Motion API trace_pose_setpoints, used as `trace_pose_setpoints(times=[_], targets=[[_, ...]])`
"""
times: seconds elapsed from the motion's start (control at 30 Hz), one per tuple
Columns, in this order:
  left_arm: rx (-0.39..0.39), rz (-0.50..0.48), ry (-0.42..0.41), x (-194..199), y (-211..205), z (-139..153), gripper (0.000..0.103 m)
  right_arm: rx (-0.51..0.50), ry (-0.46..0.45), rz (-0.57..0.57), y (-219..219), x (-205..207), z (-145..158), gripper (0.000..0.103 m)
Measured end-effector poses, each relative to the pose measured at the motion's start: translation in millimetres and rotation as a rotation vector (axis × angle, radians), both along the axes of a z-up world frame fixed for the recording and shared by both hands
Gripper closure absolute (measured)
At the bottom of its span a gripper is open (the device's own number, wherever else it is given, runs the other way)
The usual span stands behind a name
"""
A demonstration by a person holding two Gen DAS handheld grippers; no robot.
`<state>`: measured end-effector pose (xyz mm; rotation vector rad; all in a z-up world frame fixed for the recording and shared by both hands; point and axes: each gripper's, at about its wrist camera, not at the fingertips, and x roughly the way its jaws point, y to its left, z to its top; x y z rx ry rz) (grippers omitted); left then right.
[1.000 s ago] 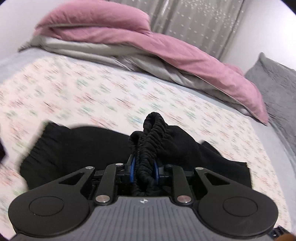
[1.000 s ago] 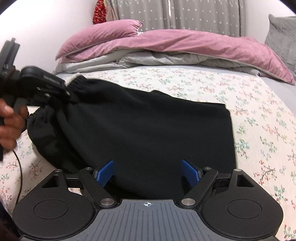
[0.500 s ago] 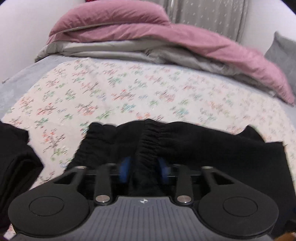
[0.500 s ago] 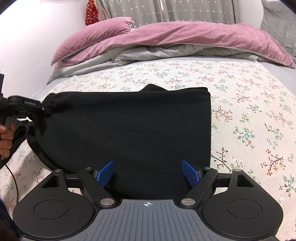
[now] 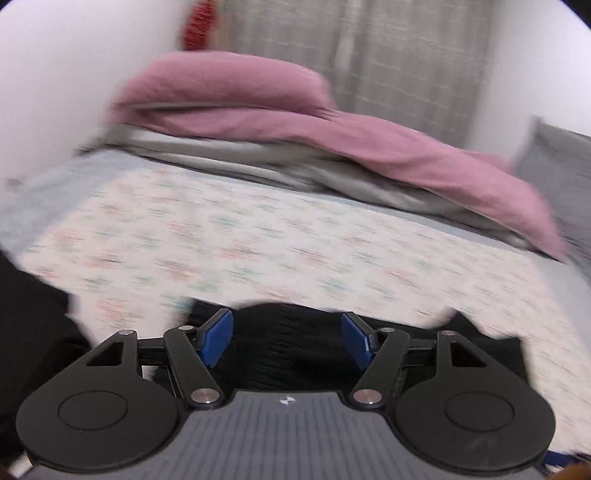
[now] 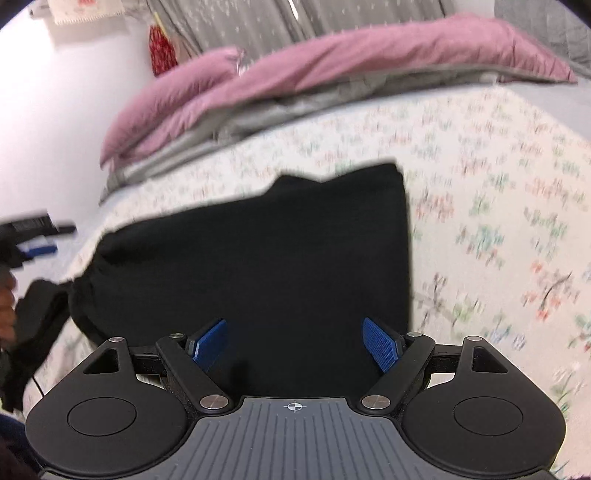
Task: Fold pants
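Note:
The black pants (image 6: 258, 266) lie folded into a flat rectangle on the floral bedsheet (image 6: 498, 221). My right gripper (image 6: 295, 345) is open and empty, above the near edge of the pants. My left gripper (image 5: 287, 338) is open and empty, with the elastic waistband of the pants (image 5: 288, 354) lying just beyond and below its blue pads. The left gripper also shows at the left edge of the right wrist view (image 6: 37, 240), beside the waistband end. Both views are motion-blurred.
A pink and grey duvet (image 5: 332, 147) and a pink pillow (image 5: 221, 92) are piled at the head of the bed. Another dark cloth (image 5: 26, 332) lies at the left. A grey cushion (image 5: 561, 158) sits at the right. Grey curtains (image 6: 258, 22) hang behind.
My left gripper has opened and let go of the waistband, which now lies on the bed. The pants have settled flat. The right gripper has stayed open.

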<state>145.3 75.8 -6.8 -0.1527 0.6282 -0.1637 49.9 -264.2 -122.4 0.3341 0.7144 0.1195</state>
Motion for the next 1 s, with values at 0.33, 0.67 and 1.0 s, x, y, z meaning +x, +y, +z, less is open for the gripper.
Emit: trace_pose_setpoints(times=[0.33, 0.67, 1.0], targets=[[0.193, -0.137, 0.199, 21, -67, -89, 0.026, -0.141, 0.055, 0.024, 18, 3, -11, 0.021], [0.141, -0.226, 0.094, -6, -82, -68, 0.026, 0.295, 0.078, -0.292, -61, -33, -11, 0.021], [0.077, -0.280, 0.111, 16, -132, -67, 0.026, 0.665, 0.088, -0.340, -70, -34, -50, 0.031]])
